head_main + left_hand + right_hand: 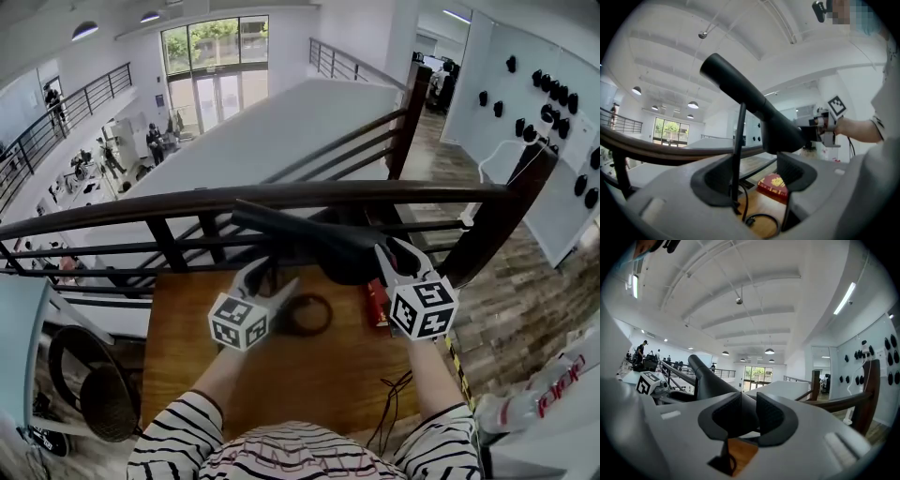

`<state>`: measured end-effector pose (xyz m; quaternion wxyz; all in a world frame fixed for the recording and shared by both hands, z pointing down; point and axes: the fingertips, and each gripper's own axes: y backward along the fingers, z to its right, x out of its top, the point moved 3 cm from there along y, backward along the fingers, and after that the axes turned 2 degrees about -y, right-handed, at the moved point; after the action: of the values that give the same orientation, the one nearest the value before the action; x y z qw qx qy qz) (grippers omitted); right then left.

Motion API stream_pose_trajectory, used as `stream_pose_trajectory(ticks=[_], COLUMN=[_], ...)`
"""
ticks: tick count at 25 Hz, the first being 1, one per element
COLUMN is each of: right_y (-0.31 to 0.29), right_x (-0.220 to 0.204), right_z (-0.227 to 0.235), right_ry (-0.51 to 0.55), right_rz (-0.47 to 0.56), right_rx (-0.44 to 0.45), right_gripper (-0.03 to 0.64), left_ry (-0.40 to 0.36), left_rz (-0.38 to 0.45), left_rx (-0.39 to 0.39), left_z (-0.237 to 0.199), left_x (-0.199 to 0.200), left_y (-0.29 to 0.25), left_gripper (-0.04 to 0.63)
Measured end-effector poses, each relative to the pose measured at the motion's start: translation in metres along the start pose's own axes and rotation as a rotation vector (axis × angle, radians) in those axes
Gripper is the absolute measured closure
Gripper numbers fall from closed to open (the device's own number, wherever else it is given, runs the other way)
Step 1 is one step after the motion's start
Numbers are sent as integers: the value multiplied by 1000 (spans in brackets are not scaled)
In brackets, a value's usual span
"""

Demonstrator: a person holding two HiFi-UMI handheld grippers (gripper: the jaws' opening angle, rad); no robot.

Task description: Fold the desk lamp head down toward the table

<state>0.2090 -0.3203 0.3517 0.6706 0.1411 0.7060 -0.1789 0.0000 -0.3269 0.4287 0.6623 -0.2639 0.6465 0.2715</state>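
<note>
Here, in the head view, the long black plastic desk lamp head (317, 238) slants above the brown wooden table (309, 380), with the left gripper (274, 277) and right gripper (392, 251) raised over the table's far edge. In the left gripper view, wide-apart jaws flank the thin black lamp stem (737, 159) rising from the table, not squeezing it. In the right gripper view, the jaws clamp the lamp head's (712, 378) end above the table.

Right gripper (749, 416) at lower centre, its two dark pads appearing to press on the wide end of the black lamp head (710, 376), which slants toward upper left; wooden table (740, 453) visible beneath; dark railing (843, 401) at right.
</note>
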Motion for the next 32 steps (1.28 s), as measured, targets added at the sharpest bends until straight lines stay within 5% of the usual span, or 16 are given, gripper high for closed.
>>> stream_pose_trajectory(ticks=[14,27,32], right_y=[-33,-45,-40], right_x=[-71,-88,-88], right_z=[-36,-54,-50], right_ry=[-92,-172,-243], right_rz=[-100,-95,-85], right_rx=[75,74,60], right_gripper=[561,618,591], left_ry=[16,13,13], left_rz=[21,21,8], left_rx=[-28,-30,-27], left_z=[-2,2,6], left_x=[-3,-3,-1], left_y=[5,1,4], left_gripper=[286,265,265])
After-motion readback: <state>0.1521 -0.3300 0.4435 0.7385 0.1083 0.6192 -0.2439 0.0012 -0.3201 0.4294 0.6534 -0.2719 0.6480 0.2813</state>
